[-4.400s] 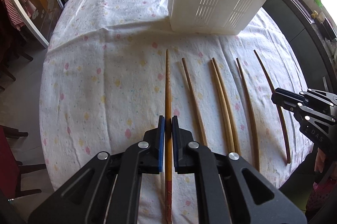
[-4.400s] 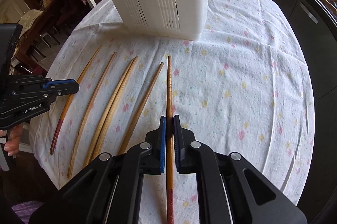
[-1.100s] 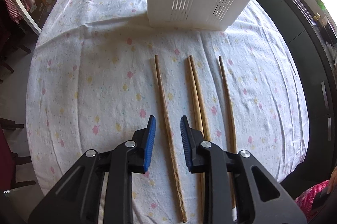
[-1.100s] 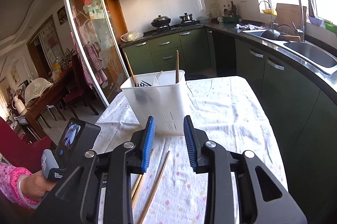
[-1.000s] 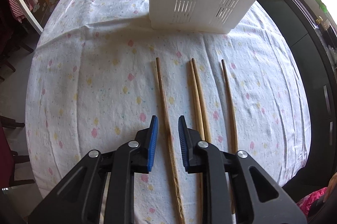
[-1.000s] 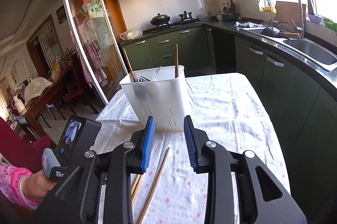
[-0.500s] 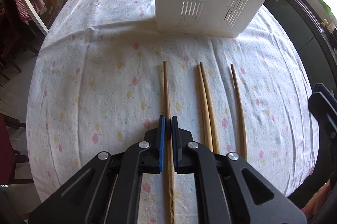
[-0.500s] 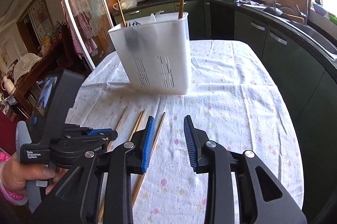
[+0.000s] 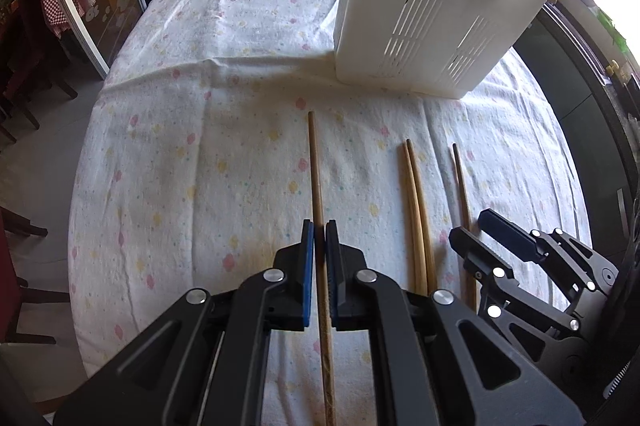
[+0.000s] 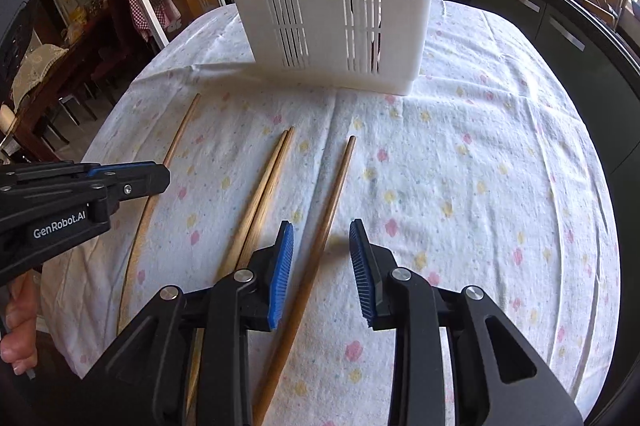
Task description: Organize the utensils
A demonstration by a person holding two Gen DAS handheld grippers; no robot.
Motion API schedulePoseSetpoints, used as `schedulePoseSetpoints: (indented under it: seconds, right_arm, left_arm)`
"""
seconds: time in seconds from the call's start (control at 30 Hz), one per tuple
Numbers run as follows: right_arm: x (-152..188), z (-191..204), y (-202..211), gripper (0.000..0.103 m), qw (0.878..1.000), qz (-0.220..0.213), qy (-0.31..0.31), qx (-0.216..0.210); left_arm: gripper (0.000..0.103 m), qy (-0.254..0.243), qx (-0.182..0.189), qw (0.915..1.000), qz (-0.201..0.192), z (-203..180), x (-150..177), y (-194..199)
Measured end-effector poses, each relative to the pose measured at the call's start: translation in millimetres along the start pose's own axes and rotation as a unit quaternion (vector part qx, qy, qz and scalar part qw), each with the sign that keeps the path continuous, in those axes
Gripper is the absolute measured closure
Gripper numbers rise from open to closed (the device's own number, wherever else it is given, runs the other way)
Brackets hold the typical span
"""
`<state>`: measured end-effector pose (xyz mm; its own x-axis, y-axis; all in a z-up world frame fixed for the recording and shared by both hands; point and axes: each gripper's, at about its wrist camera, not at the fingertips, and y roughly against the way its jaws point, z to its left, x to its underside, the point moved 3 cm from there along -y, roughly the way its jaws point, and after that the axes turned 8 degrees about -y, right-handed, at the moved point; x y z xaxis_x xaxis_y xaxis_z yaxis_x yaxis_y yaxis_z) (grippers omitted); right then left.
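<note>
Bench (image 9: 168, 129), cloth-covered, fills most of both views. White caddy (image 9: 432, 25) stands upright at upper right of the left view, top centre of the right view; from this angle I can't see what it holds.

Four chopsticks lie on the cloth below the caddy, none in it as far as I can see. Judged from that, at least four are left to move.

Left stick (image 9: 318, 193) runs down frame centre in the left view. My left claw (image 9: 320, 250) is pressed together on it, pinching near mid-length; whether the stick is off the cloth I can't tell.

The pair (image 10: 264, 185), touching side by side, sits centre-left in the right view, untouched.

Dark stick (image 10: 332, 201) lies just right of the pair. My right claw (image 10: 322, 266) is spread wide, pads (image 10: 282, 266) either side of it, nothing gripped.

Step in hand, I'd say: left grasp made, right lined up for a grasp. Carrying both to the caddy is not yet done.
</note>
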<state>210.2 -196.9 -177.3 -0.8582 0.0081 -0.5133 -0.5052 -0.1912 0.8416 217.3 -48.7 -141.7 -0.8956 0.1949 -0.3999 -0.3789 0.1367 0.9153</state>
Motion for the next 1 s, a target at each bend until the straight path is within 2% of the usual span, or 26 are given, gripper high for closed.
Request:
schedulePoseSetpoints:
  seconds: [0.17,0.23,0.3,0.37,0.5,0.67,0.8,1.0]
  right_arm:
    - [-2,9,-5,0.069,0.999,-0.01,0.019,0.025]
    - [-3,6,-4,0.076,1.0,-0.007,0.018,0.023]
    - [-4,-3,-1,0.092,1.0,-0.001,0.007,0.011]
    - [-3,-14,5,0.096,1.0,0.003,-0.004,0.002]
    - [-7,-33,30,0.097,0.998,-0.017,-0.037,-0.044]
    - [-15,-50,76,0.097,0.993,-0.061,-0.059,-0.085]
    - [-18,-59,108,0.097,0.988,-0.092,-0.067,-0.103]
    - [-18,-62,142,0.097,0.984,-0.121,-0.062,-0.117]
  left_arm:
    - [0.097,-0.005,0.006,1.0,-0.003,-4,2,1]
    - [0.097,-0.008,0.007,0.9999,-0.005,-5,2,3]
    - [0.097,-0.011,0.007,0.9999,-0.01,-5,2,7]
    - [0.097,-0.013,0.009,0.9998,-0.015,-5,2,12]
    - [0.097,-0.019,0.012,0.9993,-0.029,-6,0,22]
    - [0.097,-0.031,0.017,0.9983,-0.047,-10,-6,42]
    - [0.097,-0.044,0.016,0.9964,-0.07,-15,-11,62]
    - [0.098,-0.053,0.02,0.9948,-0.084,-18,-14,84]
